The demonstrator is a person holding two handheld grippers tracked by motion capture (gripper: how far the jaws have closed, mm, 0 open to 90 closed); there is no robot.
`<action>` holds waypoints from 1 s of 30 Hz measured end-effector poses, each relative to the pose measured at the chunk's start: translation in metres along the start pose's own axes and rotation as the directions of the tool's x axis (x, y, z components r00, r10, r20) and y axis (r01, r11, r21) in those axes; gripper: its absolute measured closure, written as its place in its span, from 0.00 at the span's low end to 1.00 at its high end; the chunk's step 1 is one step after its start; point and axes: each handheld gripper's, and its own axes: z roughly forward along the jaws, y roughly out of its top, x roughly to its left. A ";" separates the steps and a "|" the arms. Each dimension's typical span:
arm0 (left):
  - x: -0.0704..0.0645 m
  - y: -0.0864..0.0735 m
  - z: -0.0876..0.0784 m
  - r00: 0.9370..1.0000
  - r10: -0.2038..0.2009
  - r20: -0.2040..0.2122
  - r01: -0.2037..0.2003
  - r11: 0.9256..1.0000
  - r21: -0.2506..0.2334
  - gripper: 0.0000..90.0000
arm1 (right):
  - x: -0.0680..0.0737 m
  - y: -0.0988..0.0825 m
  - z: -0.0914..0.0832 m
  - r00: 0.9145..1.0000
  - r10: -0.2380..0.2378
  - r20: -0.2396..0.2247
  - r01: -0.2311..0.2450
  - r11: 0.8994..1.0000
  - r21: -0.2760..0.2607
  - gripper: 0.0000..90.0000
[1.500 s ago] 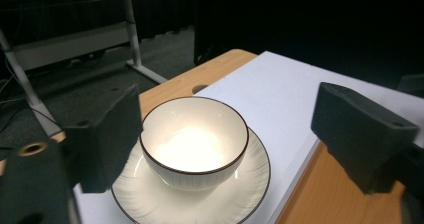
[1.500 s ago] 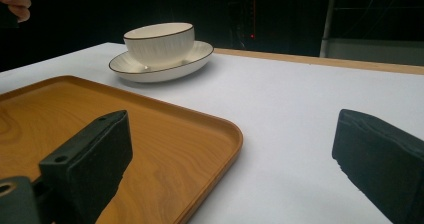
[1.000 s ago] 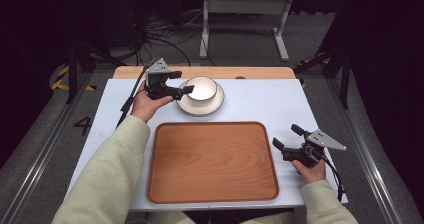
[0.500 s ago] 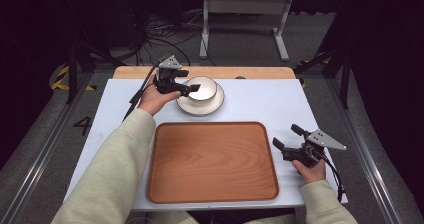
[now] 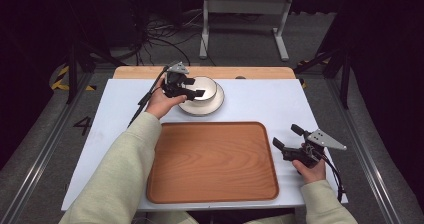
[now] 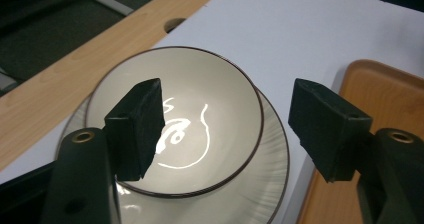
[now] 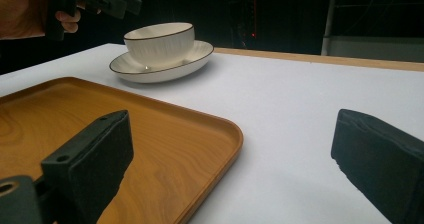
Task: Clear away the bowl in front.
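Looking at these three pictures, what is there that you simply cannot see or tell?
- Left gripper view: the near parts of the bowl and plate are hidden behind the left gripper and cut off by the bottom edge.
- High view: whether the jaws touch the bowl's rim is too small to tell.
- Right gripper view: the tray runs off the left and bottom edges, behind the right gripper.

The bowl is cream with a thin dark line round its rim. The plate under it is cream too, with fine ridges and a dark edge. The tray is orange-brown wood with wavy grain. The surface is white, with a light wood strip at its top edge. Both hand-held grippers are black: left, right. The sleeves are pale green.
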 end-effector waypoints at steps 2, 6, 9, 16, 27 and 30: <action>-0.001 -0.002 0.005 1.000 -0.010 0.014 0.010 1.000 0.012 0.34 | 0.000 0.000 0.000 1.000 0.000 -0.001 0.000 1.000 0.000 0.04; -0.001 -0.005 0.015 1.000 -0.018 0.009 0.017 0.999 0.044 0.30 | 0.000 0.000 0.000 1.000 0.003 -0.002 -0.003 1.000 0.001 0.05; -0.002 -0.007 0.021 1.000 -0.014 0.012 0.014 0.998 0.056 0.29 | 0.000 0.000 0.000 1.000 0.001 -0.002 -0.001 1.000 0.000 0.05; -0.010 -0.006 0.033 1.000 0.023 -0.002 -0.022 0.997 0.078 0.30 | 0.000 0.000 0.000 1.000 0.003 -0.006 -0.003 1.000 0.000 0.05; -0.014 -0.010 0.047 0.995 0.090 -0.040 -0.082 0.982 0.170 0.40 | -0.001 0.000 0.000 1.000 0.003 -0.009 -0.003 1.000 0.000 0.05; -0.016 -0.010 0.050 0.992 0.107 -0.068 -0.093 0.978 0.189 0.44 | -0.001 0.000 0.000 1.000 0.004 -0.009 -0.004 1.000 0.000 0.05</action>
